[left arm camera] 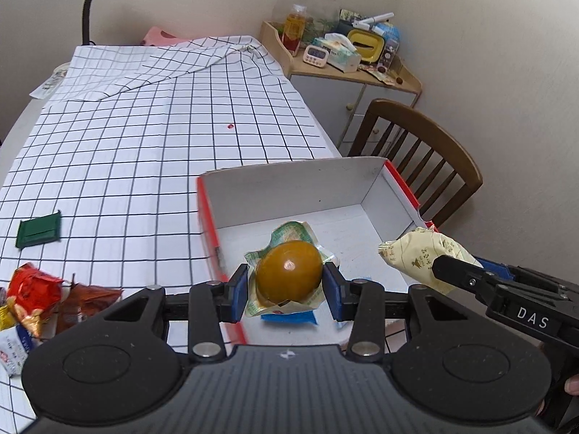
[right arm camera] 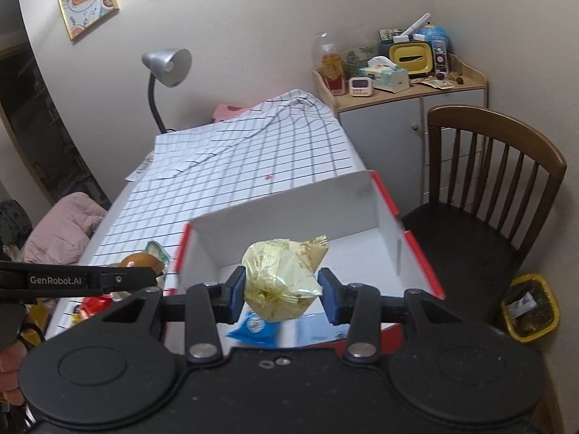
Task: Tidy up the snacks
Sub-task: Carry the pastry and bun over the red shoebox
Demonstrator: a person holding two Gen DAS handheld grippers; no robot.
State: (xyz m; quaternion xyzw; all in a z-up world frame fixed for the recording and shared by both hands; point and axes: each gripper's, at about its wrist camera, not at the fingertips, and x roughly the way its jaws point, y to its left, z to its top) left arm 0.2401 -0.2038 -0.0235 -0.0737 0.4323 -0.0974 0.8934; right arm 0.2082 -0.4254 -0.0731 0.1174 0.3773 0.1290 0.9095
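Your left tongs are clamped on a brown egg sealed in a clear, green-printed wrapper, held above the near end of the white cardboard box with red rims. Your right tongs grip a pale yellow crinkled snack packet over the same box, above a blue packet lying inside. More red and orange snack bags sit on the checked worktop.

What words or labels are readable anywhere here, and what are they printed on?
"DAS": white letters on the side of the right hand-held gripper, seen from the left wrist view.
"GenRobot.AI": white letters on the side of the left hand-held gripper, seen from the right wrist view.
Print on the cream snack packet, the egg packet, the blue packet and the tissue box: too small or blurred to read.
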